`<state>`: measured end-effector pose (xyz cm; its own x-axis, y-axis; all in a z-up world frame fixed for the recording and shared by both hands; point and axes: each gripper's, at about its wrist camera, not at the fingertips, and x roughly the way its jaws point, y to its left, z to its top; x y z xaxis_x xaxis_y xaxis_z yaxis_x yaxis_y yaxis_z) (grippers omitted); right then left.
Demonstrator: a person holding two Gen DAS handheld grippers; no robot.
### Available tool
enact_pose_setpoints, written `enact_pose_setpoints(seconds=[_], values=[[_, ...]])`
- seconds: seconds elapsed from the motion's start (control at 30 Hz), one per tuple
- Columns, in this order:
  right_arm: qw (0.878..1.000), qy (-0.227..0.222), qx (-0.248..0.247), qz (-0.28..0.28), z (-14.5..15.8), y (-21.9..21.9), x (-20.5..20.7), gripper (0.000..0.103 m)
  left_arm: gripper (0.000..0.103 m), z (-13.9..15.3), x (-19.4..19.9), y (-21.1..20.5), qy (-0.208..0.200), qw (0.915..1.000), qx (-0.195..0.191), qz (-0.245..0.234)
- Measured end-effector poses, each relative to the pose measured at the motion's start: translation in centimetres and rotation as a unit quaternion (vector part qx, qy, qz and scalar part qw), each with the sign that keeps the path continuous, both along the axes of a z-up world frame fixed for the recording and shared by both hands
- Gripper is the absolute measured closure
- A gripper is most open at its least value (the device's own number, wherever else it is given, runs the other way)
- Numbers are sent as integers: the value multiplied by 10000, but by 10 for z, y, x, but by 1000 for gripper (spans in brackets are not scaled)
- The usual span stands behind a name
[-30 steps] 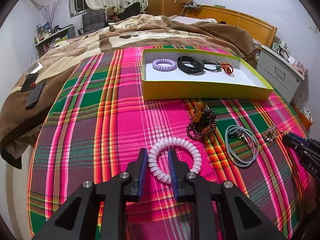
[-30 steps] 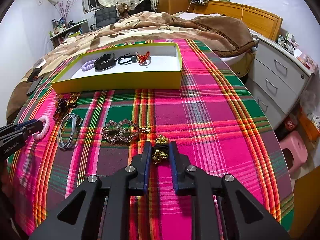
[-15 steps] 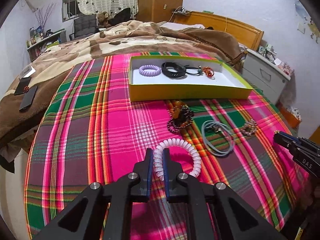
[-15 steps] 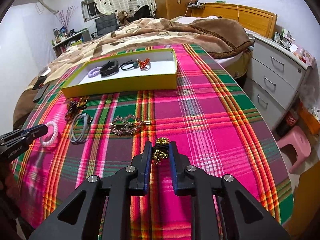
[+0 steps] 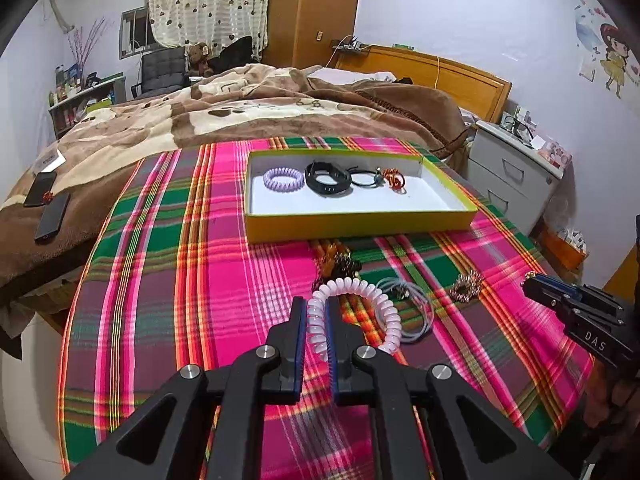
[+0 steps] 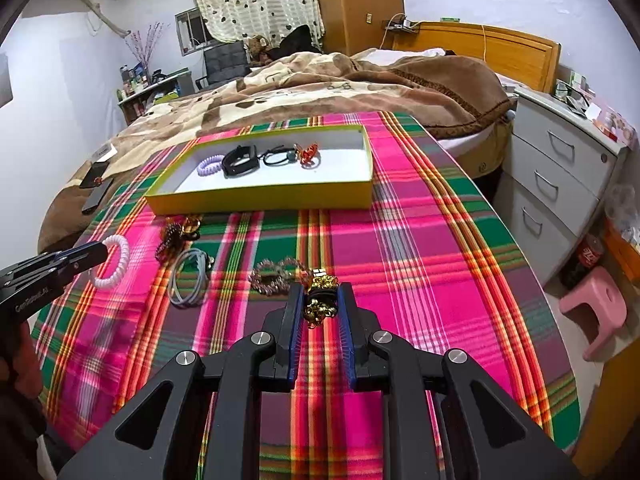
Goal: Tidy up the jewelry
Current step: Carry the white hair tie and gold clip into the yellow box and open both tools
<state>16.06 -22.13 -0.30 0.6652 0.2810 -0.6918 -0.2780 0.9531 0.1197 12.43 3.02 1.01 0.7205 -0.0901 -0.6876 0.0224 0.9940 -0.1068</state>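
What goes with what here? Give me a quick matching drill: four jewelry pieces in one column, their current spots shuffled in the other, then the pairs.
1. white coil bracelet
2. gold ornament
3. purple coil bracelet
4. grey cord loop

A. inside the yellow box
B. loose on the plaid cloth
C. between the left gripper fingers
D. between the right gripper fingers

Pairs: 1-C, 2-D, 3-A, 4-B

We read "DAS" in white letters on the black body of the right gripper (image 5: 532, 282), seen at the edge of the left wrist view. On the black body of the left gripper (image 6: 105, 249), white lettering shows but stays too blurred for us to spell.
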Motion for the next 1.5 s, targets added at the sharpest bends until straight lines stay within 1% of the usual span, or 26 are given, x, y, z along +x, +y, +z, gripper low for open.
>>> enact_pose_setpoints(seconds=[0.2, 0.47, 0.6, 0.87, 0.93, 1.07, 1.17, 1.23, 1.5], values=[[9999, -88, -1, 85, 8, 4, 10, 86, 94, 10, 16, 1, -116, 9999, 52, -19], [9994, -250, -41, 246, 18, 15, 38, 86, 94, 16, 49, 12, -176, 9998, 73, 17], [9991, -304, -58, 289, 21, 20, 57, 86, 94, 19, 70, 17, -235, 9996, 133, 25], [9991, -319, -120, 247, 23, 26, 108, 86, 94, 17, 119, 30, -218, 9994, 269, 58], [9991, -286, -166, 252, 21, 29, 123, 86, 94, 15, 128, 32, -218, 9993, 299, 67], [9992, -169, -209, 292, 14, 36, 148, 86, 94, 6, 154, 41, -75, 9995, 292, 131], [9994, 18, -161, 299, 5, 39, 170, 86, 94, -2, 170, 45, 56, 9995, 272, 156], [9993, 126, -118, 325, 1, 41, 183, 86, 94, -8, 178, 46, 130, 9993, 324, 168], [9985, 360, -237, 336, -13, 48, 215, 86, 94, -27, 206, 48, 408, 9978, 468, 213]])
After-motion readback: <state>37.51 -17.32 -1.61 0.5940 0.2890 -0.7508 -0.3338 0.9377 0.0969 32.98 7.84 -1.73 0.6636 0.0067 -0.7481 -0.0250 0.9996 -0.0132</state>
